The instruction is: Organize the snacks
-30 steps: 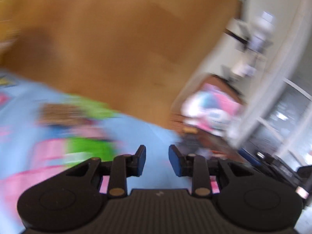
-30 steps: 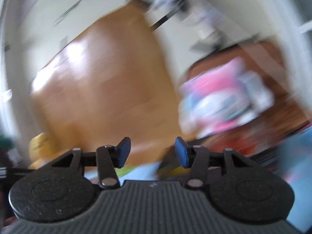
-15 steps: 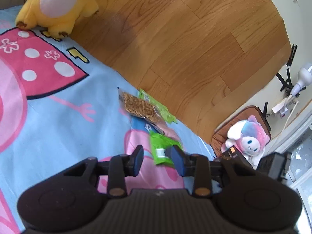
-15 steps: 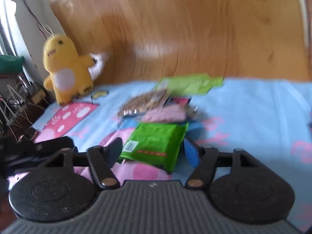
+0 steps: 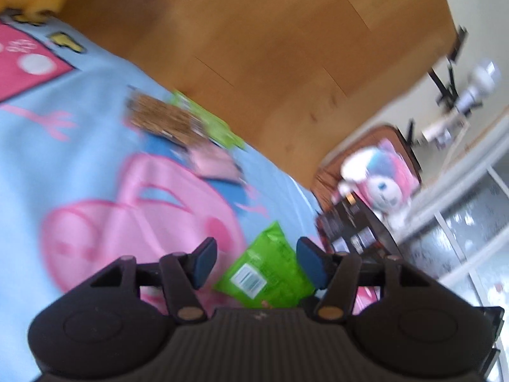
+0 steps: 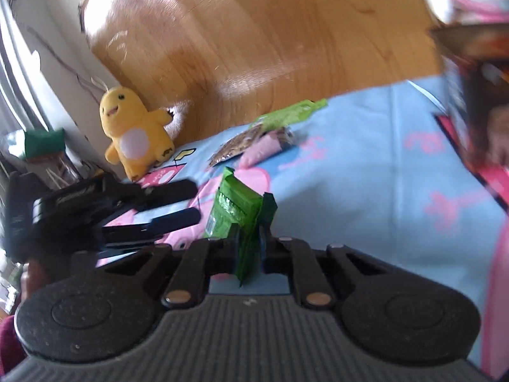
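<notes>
Green snack packet [image 6: 237, 210] standing on edge, pinched between the right hand-held gripper [image 6: 249, 243] fingers, barcode showing, brown [image 6: 232, 151], pink [image 6: 262, 151] and light green [image 6: 291, 113] packets lying clustered on the blue blanket [image 6: 366, 172]

Blue cartoon-print blanket [image 6: 366, 172]: pink pig figures, pink polka-dot patch; covers foreground in both views. Wooden plank floor [image 6: 254, 31]: beyond blanket, sunlit glare. Yellow plush toy [image 6: 135, 133]: upright at blanket's far corner, white belly, near wall. White-pink-blue plush [image 5: 381, 184]: on brown mat by wall. White lamp on black stand [image 5: 470, 92]: against wall, blurred. Green-lidded jar [image 6: 47, 149]: left edge, beside yellow plush.
</notes>
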